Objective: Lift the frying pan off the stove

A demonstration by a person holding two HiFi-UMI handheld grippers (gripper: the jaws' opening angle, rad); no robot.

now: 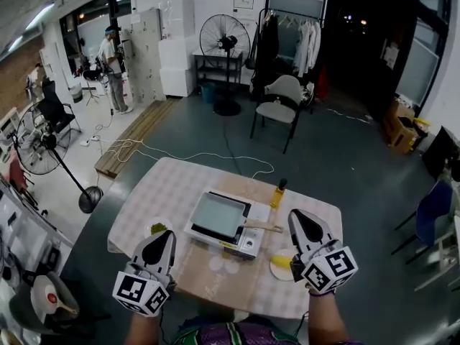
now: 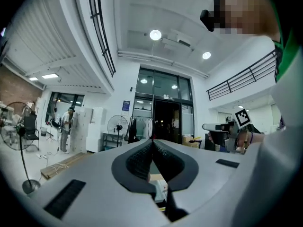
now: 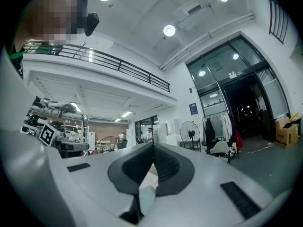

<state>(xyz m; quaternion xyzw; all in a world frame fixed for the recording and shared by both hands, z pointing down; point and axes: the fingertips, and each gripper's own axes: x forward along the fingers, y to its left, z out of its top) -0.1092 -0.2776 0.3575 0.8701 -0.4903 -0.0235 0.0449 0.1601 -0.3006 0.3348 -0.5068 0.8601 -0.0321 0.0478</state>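
A square frying pan [image 1: 218, 216] with a wooden handle [image 1: 263, 228] sits on a white portable stove [image 1: 247, 244] in the middle of the checked table [image 1: 172, 185]; the handle points right. My left gripper [image 1: 167, 233] hovers over the table's near left corner, left of the stove, jaws shut and empty [image 2: 152, 142]. My right gripper [image 1: 295, 214] hovers right of the handle, apart from it, also shut with nothing between its jaws [image 3: 153, 144]. Both gripper views look out level across the room, and neither shows the pan clearly.
A yellow bottle with a black cap [image 1: 277, 192] stands behind the handle. A yellow dish [image 1: 282, 266] lies near the right gripper, and a small bowl of greens [image 1: 158, 228] by the left one. A chair [image 1: 282, 103], standing fans [image 1: 226, 45] and floor cables lie beyond.
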